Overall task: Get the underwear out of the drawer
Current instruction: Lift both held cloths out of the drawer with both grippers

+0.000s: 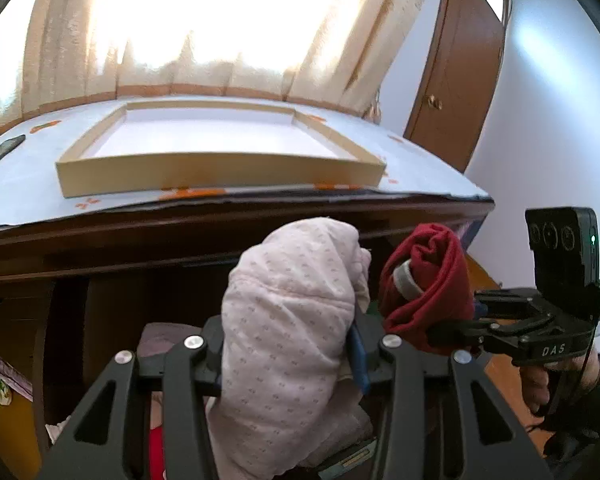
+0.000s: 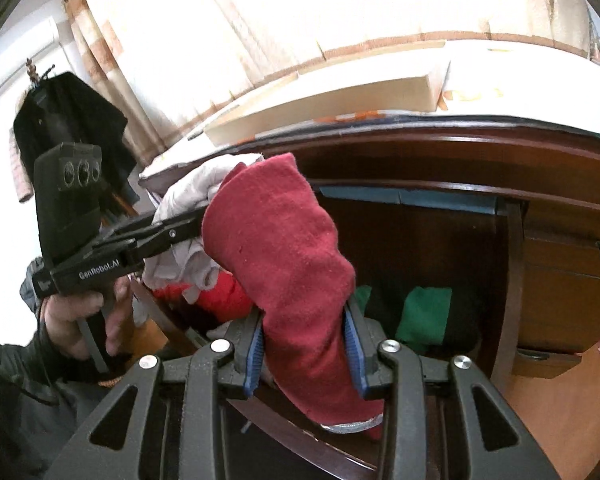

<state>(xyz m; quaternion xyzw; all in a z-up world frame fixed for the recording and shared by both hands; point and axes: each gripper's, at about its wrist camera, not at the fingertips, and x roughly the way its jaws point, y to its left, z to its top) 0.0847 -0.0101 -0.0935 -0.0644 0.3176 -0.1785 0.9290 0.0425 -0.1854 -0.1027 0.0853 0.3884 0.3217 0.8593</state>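
My left gripper (image 1: 288,344) is shut on a pale pink dotted underwear (image 1: 288,312), held up in front of the dark wooden desk. My right gripper (image 2: 304,344) is shut on a dark red underwear (image 2: 284,248) with a grey waistband. In the left wrist view the red underwear (image 1: 428,280) and the right gripper (image 1: 452,330) show at the right, close beside the pink one. In the right wrist view the pink underwear (image 2: 196,200) and left gripper (image 2: 188,224) show at the left. The open drawer (image 2: 420,312) below holds green and red clothes.
A shallow cardboard tray (image 1: 220,176) lies on the desk top's white cloth (image 1: 28,200). A phone (image 1: 0,152) lies at the far left. Curtains hang behind. A brown door (image 1: 456,80) is at the right. A dark coat (image 2: 68,120) hangs left.
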